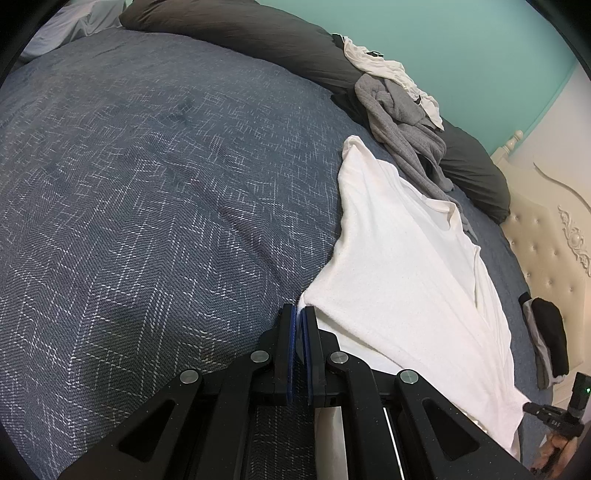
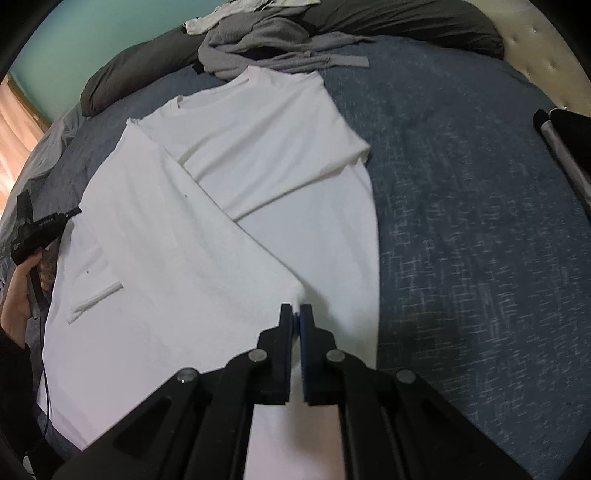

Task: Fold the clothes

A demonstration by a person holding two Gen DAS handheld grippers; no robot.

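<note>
A white T-shirt (image 2: 221, 166) lies flat on the blue patterned bedcover (image 2: 461, 221), its left side folded diagonally over the body. My right gripper (image 2: 296, 310) is shut on the tip of that folded flap, and white cloth shows between its pads. In the left wrist view the shirt (image 1: 406, 266) stretches away to the right. My left gripper (image 1: 299, 312) is shut on its near corner. A hand holds the left gripper (image 2: 75, 213) at the shirt's left edge. The right gripper (image 1: 528, 408) shows at the shirt's far hem.
A grey garment (image 1: 399, 122) and a white one (image 1: 384, 66) are piled against dark pillows (image 1: 258, 33) at the bed's far side. Folded black clothing (image 1: 546, 332) sits by the cream tufted headboard (image 1: 546, 229). Bare bedcover (image 1: 147, 184) spreads to the left.
</note>
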